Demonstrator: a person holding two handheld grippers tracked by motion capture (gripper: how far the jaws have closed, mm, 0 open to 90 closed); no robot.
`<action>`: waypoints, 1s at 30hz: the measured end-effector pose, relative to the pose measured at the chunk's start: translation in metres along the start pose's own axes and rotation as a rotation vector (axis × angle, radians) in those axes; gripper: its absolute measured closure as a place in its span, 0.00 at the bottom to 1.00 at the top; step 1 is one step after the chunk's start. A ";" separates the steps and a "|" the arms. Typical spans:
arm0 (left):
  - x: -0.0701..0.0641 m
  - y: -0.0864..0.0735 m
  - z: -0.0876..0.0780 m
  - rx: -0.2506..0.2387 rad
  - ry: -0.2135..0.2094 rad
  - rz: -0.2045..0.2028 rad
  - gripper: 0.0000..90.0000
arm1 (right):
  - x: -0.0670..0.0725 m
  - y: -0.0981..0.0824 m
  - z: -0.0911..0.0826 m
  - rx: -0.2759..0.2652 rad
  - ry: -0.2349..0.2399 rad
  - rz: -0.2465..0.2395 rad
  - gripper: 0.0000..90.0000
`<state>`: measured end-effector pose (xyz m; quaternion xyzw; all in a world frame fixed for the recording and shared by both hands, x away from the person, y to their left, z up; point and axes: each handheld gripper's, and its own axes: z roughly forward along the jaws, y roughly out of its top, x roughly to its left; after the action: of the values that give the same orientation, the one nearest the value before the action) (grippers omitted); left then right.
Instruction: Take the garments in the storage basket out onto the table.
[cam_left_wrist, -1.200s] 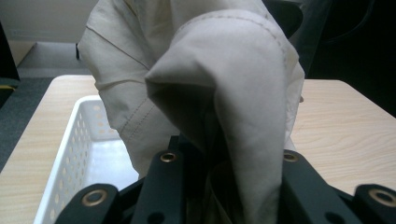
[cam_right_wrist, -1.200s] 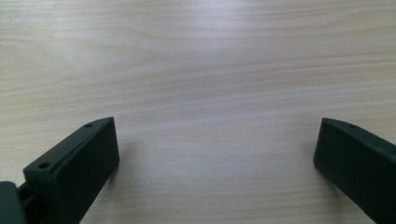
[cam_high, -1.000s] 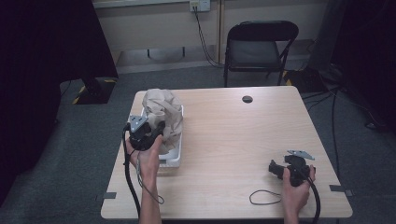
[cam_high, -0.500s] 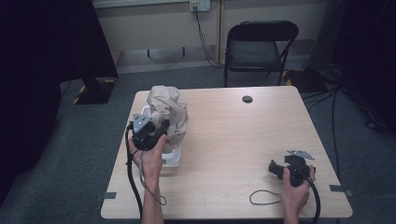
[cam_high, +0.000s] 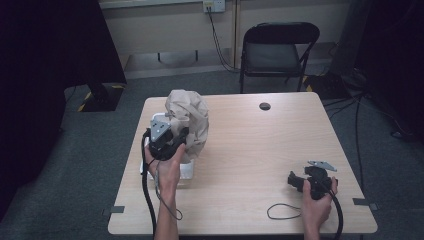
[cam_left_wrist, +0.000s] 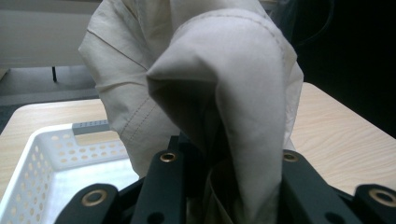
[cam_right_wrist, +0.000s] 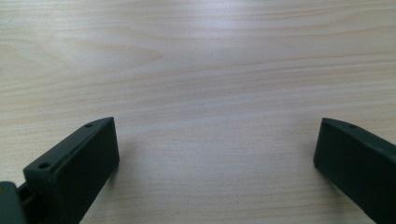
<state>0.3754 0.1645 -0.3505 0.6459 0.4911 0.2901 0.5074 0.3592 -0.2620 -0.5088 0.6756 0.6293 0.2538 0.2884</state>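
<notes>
The left gripper (cam_high: 182, 137), jaws clamped on a fold of the soft, light beige cloth (cam_high: 190, 120), holds it above the white basket (cam_high: 186, 170) at 9 o'clock on the table (cam_high: 250, 150); the right gripper (cam_high: 295, 181) rests with jaws apart at 4 o'clock.

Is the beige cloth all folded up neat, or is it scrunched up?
Scrunched up. The beige cloth hangs in loose, rumpled folds, pinched by the left gripper above the white basket.
</notes>
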 end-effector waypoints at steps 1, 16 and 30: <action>-0.001 0.001 0.000 -0.002 -0.003 0.001 0.83 | 0.000 0.000 0.000 0.000 0.000 0.000 0.00; -0.034 0.005 0.012 0.005 -0.038 0.067 0.83 | 0.000 0.000 0.000 0.000 0.000 0.000 0.00; -0.057 0.011 0.024 0.016 -0.088 0.097 0.83 | 0.000 0.000 0.000 0.000 0.000 0.000 0.00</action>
<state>0.3805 0.1028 -0.3412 0.6851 0.4389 0.2816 0.5086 0.3592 -0.2620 -0.5087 0.6756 0.6293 0.2539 0.2882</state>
